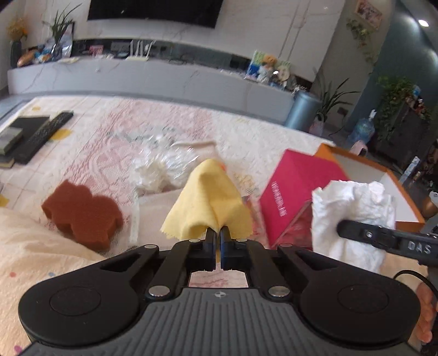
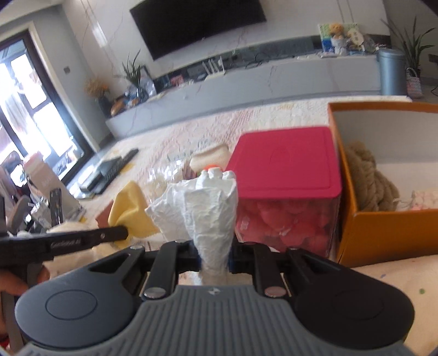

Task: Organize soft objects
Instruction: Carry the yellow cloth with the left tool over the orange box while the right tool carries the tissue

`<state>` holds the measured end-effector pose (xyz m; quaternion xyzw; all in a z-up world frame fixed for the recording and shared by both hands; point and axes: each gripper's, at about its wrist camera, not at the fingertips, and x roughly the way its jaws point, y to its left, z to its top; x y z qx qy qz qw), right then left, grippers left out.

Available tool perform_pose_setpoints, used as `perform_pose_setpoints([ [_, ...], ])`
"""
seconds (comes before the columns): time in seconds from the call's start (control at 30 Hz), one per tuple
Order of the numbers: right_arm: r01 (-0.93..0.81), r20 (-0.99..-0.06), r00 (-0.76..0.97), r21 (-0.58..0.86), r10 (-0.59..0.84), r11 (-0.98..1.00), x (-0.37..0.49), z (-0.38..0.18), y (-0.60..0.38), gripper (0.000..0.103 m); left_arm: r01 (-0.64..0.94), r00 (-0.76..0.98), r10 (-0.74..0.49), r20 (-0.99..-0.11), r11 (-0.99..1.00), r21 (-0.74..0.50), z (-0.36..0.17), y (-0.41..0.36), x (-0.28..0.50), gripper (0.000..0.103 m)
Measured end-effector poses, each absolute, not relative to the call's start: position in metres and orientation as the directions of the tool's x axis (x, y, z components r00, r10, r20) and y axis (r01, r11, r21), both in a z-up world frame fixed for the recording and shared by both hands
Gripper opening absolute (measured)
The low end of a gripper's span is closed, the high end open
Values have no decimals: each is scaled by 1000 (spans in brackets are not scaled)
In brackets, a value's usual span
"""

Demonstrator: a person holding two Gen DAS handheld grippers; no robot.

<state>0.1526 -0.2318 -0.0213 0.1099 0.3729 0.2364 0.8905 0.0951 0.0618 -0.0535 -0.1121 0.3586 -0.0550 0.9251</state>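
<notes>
Left gripper (image 1: pixel 218 232): jaws closed tight on a corner of the yellow cloth (image 1: pixel 208 197), which stands up from the fingertips in a peaked fold, lifted clear of the covered table (image 1: pixel 115 128).
Right gripper (image 2: pixel 215 257): jaws clamped on the lower end of a crumpled white cloth (image 2: pixel 202 208), which rises between them like a bunched column.
From the left wrist view: the white cloth shows at the right, pinched by a black finger of the right gripper, in front of the orange box (image 1: pixel 383 169).
Brown sponge (image 1: pixel 82 213): lies on the table at the near left, apart from both grippers.
Clear plastic wrap (image 1: pixel 161 164): crumpled, beyond the yellow cloth, toward the middle of the table.
Red-lidded container (image 2: pixel 287 164): just left of the orange box, its clear walls showing pink pieces inside.
Orange box: open at the right, with a coil of beige rope (image 2: pixel 366 178) and something pale inside.
Remote control (image 1: pixel 46 131): far left of the table, beside dark flat items.
Background: a television (image 2: pixel 197 24) on the wall above a long low cabinet (image 2: pixel 246 82).
</notes>
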Motion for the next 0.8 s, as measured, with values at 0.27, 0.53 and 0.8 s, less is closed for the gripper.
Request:
perform_pose_setpoints([
  [0.27,-298,-508,740,339,440,892,135,26,-278,14,199,791,-279,-545,959,-203,-4,6,90,3],
  [0.53,-230,-469,825,231,315,945,134,64,-341,14,373,779,-403,-479,914,-162,21,-69,119,3],
  [0.8,-153,-526,828,120,193,981,176,70,-390,14,510,690,-511,-513,846,-157,15,-148,178,3],
])
